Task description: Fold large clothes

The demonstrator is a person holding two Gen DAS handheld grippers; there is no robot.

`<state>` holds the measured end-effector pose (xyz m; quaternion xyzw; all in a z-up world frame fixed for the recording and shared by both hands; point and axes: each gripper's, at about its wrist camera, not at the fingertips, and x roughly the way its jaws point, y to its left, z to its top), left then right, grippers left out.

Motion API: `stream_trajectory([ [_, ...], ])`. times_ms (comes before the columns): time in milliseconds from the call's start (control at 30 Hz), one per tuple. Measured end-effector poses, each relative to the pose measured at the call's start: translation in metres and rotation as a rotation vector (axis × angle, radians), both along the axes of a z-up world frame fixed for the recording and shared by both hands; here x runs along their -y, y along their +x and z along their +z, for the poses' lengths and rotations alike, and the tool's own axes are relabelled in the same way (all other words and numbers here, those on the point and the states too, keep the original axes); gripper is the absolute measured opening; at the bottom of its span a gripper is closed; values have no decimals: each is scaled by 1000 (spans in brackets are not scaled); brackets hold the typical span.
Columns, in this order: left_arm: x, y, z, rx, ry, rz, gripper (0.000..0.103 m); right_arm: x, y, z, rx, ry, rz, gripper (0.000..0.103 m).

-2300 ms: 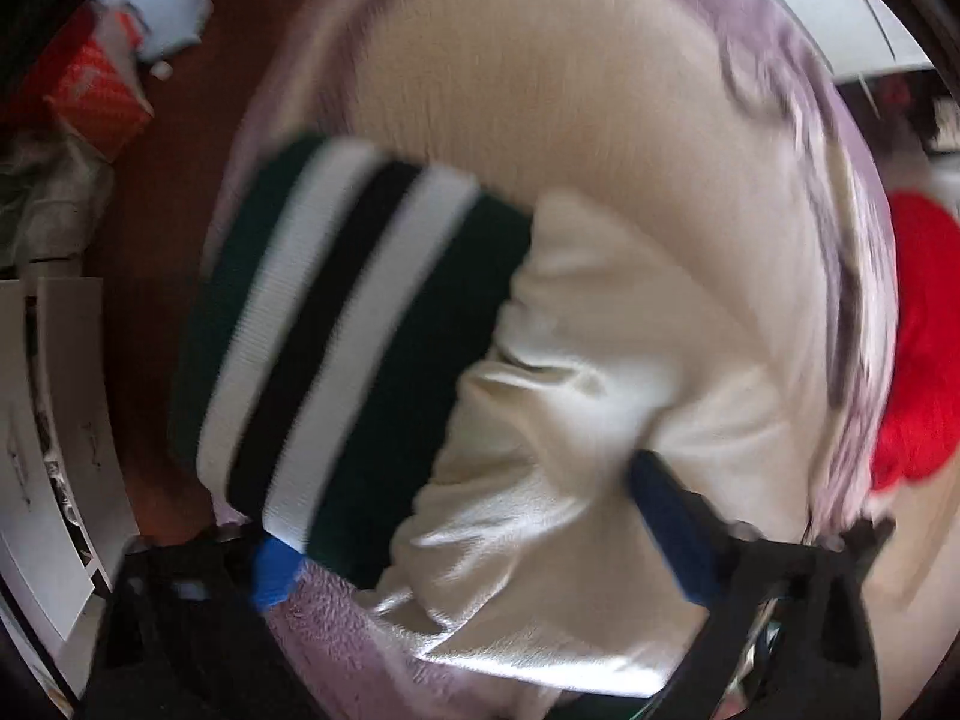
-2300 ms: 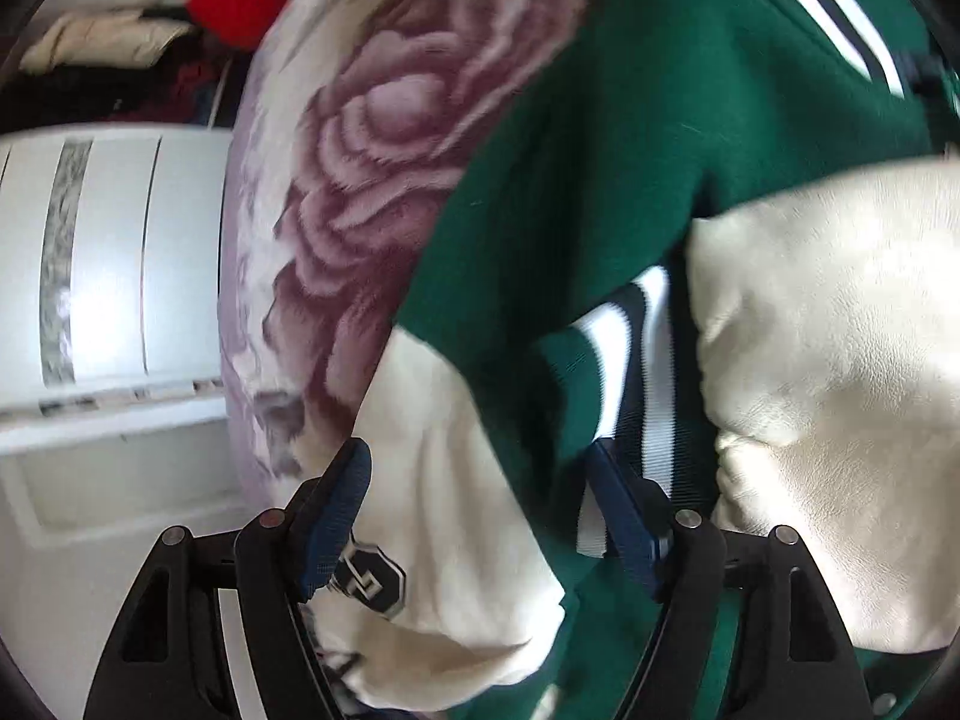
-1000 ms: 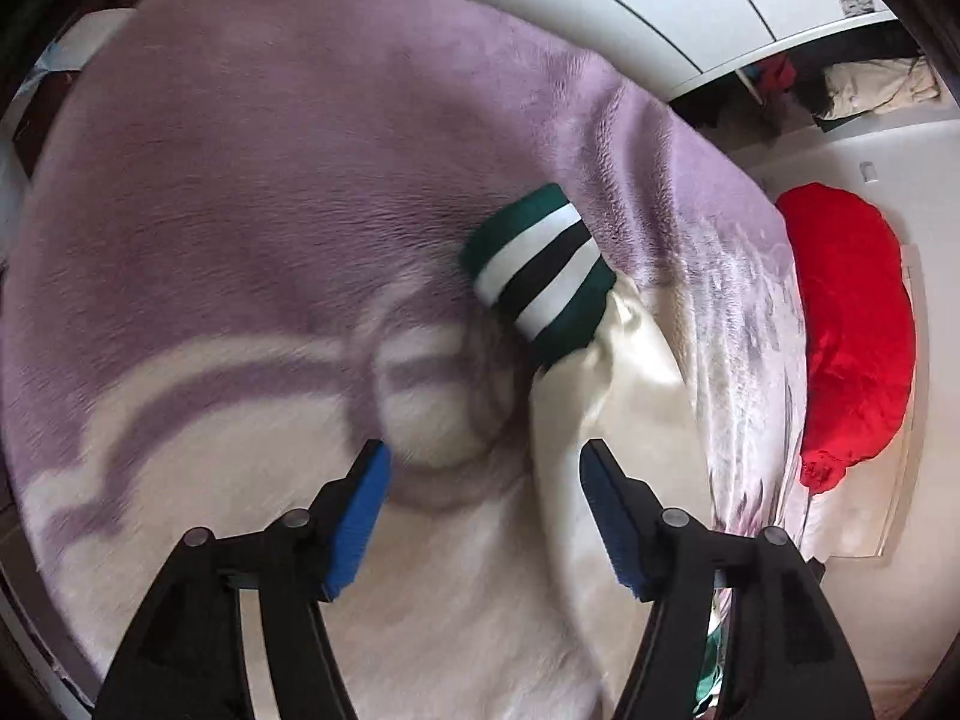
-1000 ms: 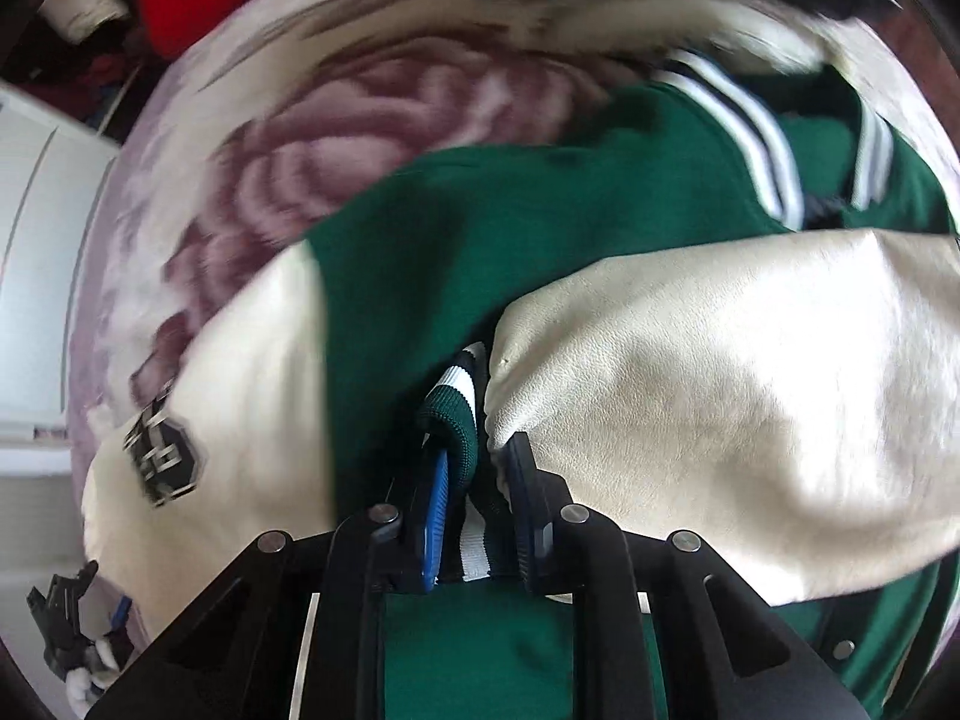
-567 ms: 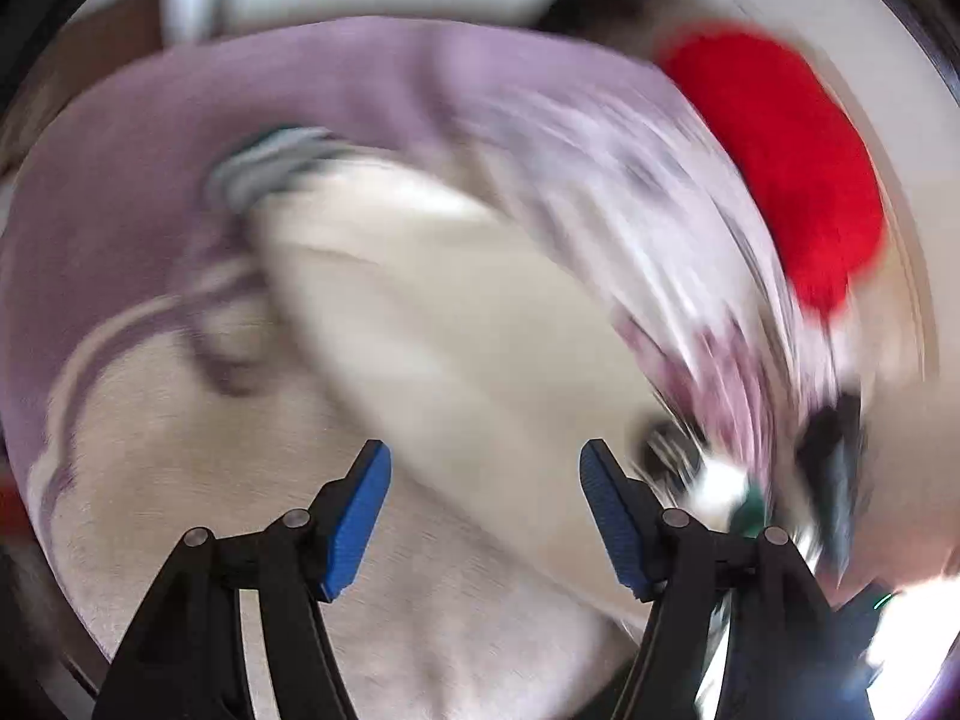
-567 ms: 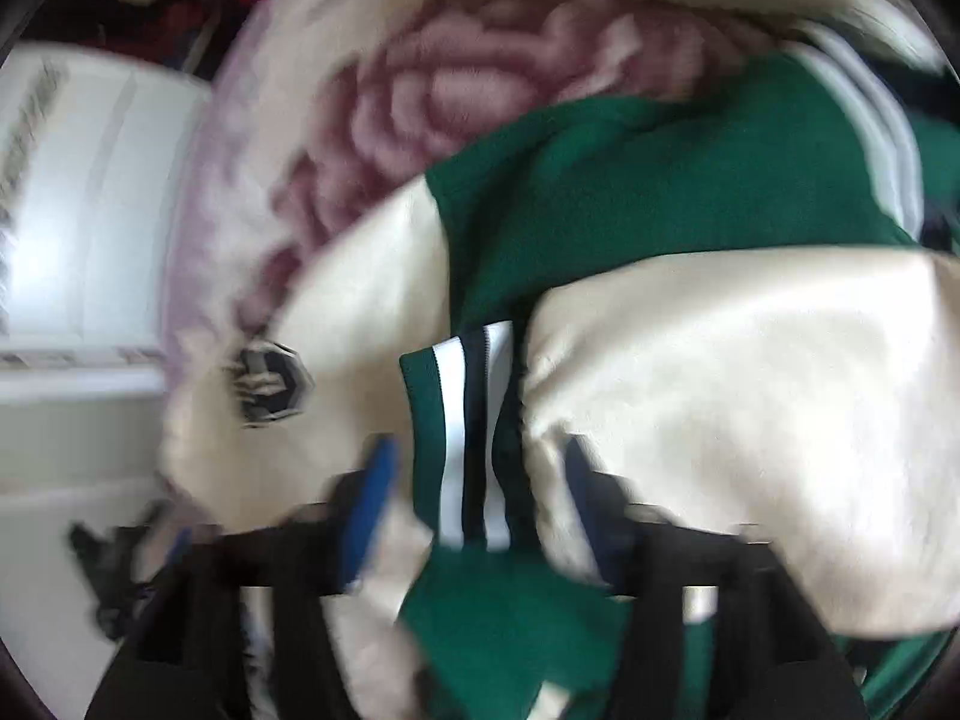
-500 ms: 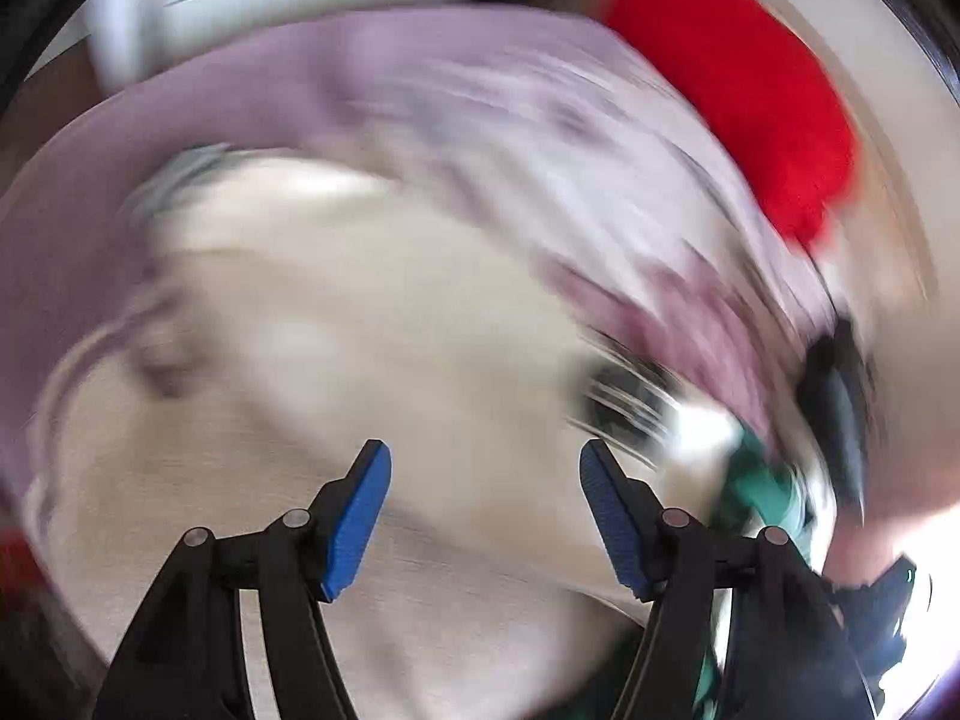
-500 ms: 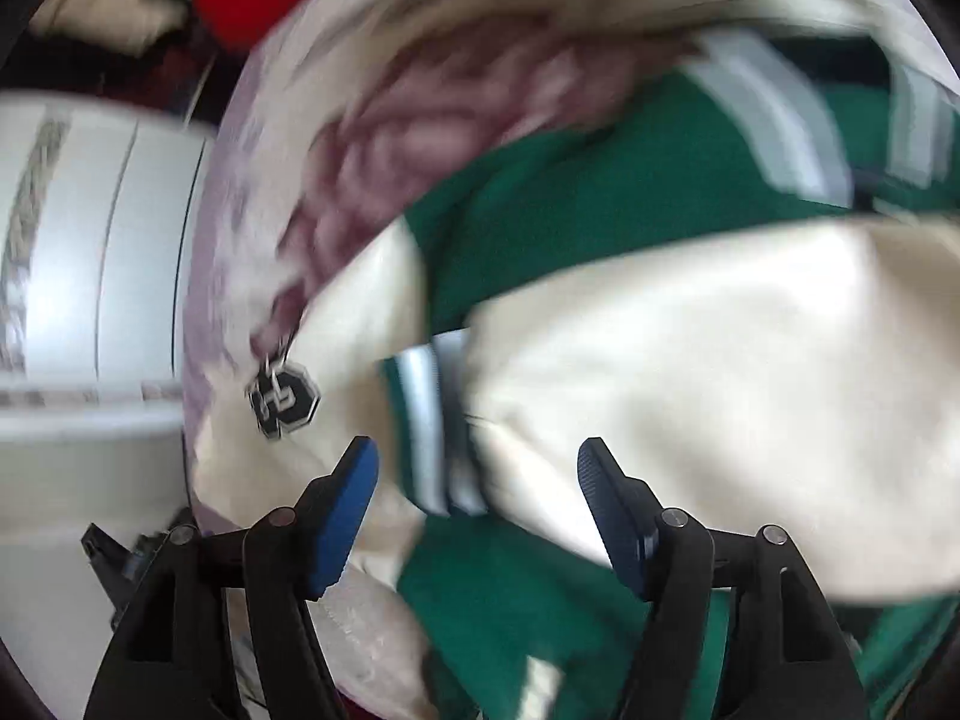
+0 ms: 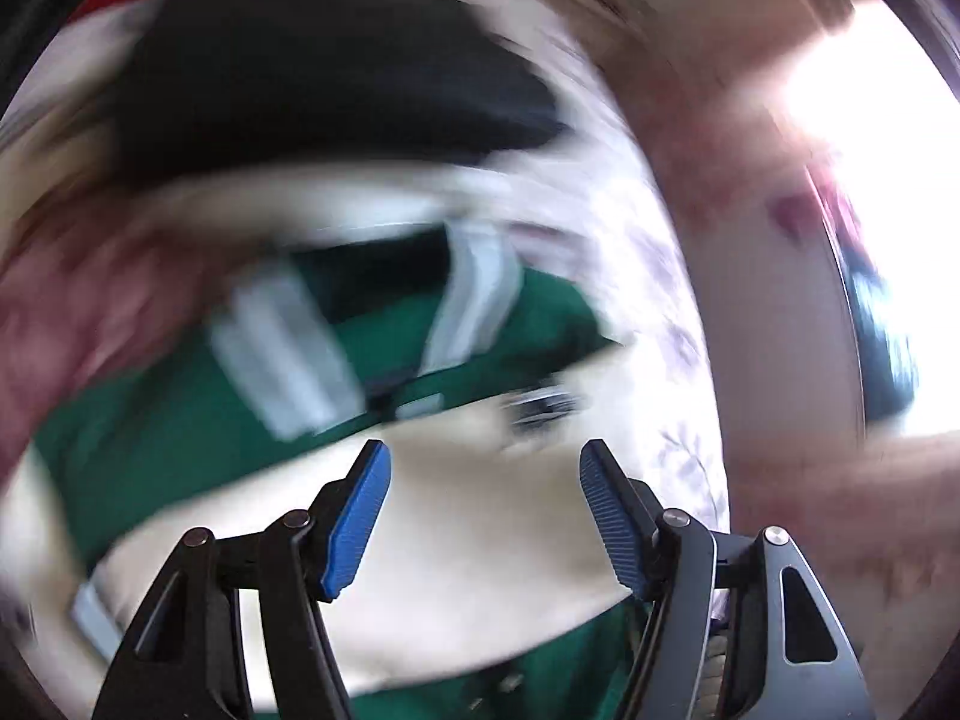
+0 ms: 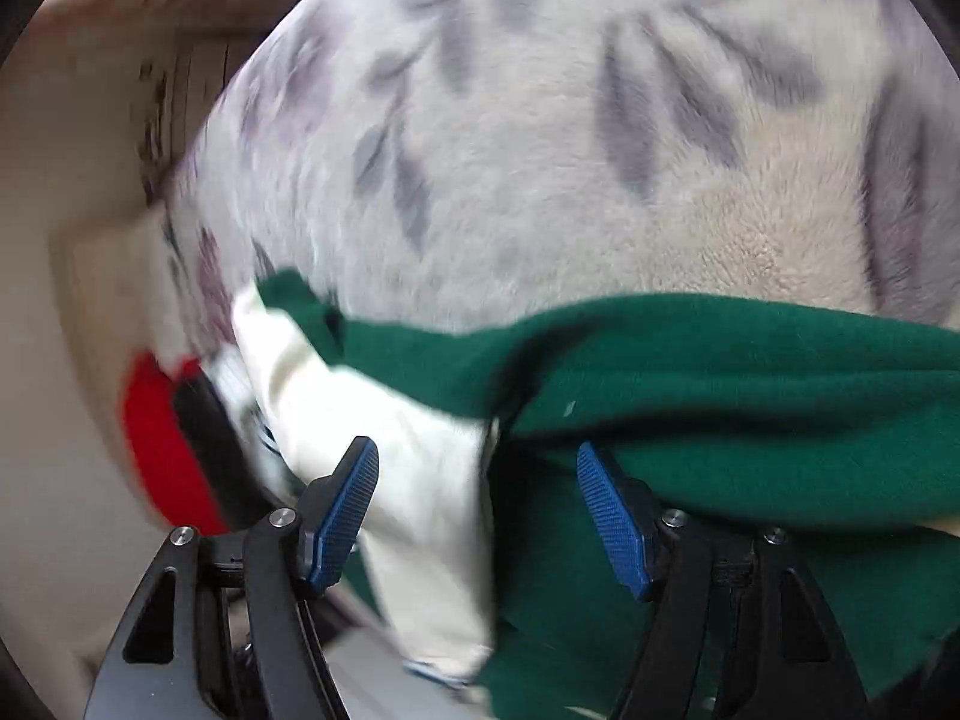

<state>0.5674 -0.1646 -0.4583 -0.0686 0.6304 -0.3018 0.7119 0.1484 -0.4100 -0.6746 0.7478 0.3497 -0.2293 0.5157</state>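
Green-and-cream jacket (image 10: 690, 396) is covering the near blanket (image 10: 570, 150); bare blanket beyond is lying passable; red bundle (image 10: 153, 444) is blocking the left edge.

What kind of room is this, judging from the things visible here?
Probably a bedroom. A green and cream jacket lies on a plush floral blanket that looks spread over a bed, with a red cloth and a black garment lying at its edge.
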Motion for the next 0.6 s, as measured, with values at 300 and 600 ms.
stream_trajectory([
  [300, 218, 31, -87, -97, 325, -360, 63, 8, 8, -44, 94, 153, -91, 40],
  [600, 207, 26, -92, -50, 282, -256, 0, 21, 1, -45, 116, 163, -56, 13],
])
